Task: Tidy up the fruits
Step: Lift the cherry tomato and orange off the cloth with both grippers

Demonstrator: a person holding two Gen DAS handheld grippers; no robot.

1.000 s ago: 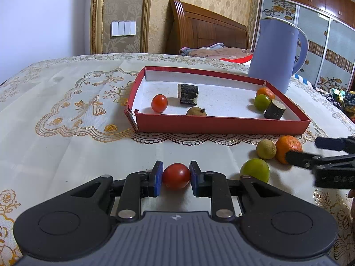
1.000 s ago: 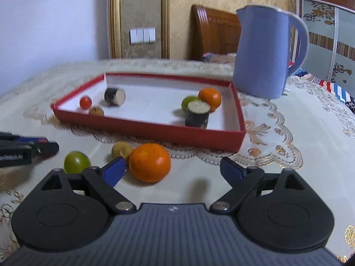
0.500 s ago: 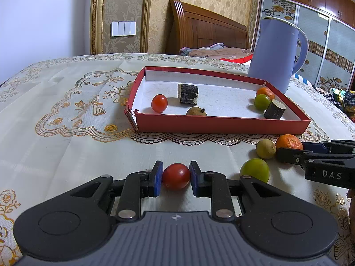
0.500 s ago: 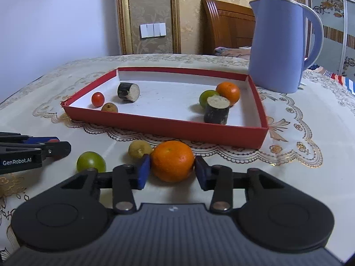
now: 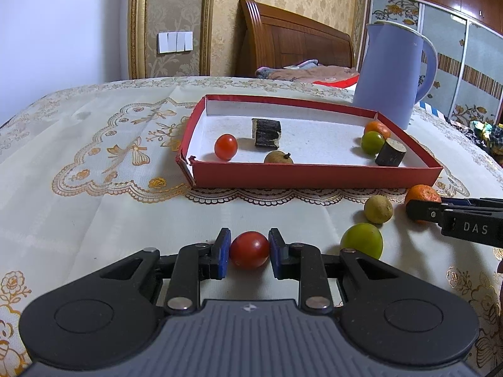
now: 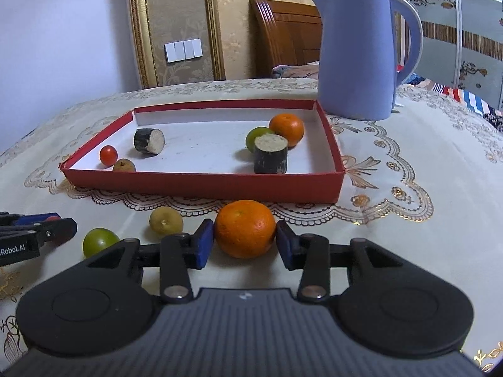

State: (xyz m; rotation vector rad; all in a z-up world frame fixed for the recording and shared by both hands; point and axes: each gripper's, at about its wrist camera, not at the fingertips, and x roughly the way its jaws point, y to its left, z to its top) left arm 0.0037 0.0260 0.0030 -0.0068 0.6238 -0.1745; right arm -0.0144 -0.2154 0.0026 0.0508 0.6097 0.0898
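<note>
**Both grippers clamped on fruit, tray half filled**

Left wrist view: at lower centre the left gripper is clenched on a glossy red cherry tomato, its blue pads pressed to either side while the fruit sits on the cream, gold-embroidered tablecloth. In mid-frame lies the shallow red cardboard tray with a white, slightly scuffed floor. It already holds a second cherry tomato, a brown longan, two dark-barked, pale-cored sugarcane stubs, a green fruit and a small orange at its right end. At right, outside the tray, a smooth green lime-like fruit and a dull yellowish round fruit rest loose on the cloth, and the right gripper enters from the right edge, closed on a mandarin.

Right wrist view: at lower centre the right gripper grips the dimpled orange mandarin, blue pads touching both flanks; its jaws have just been closing onto it. The mandarin sits just in front of the tray's near wall. The two loose fruits lie at lower left, and a matte lavender kettle stands at upper right behind the tray.

Judged from this, roughly half is done: both gripped fruits and the two loose ones are not yet in the tray.
</note>
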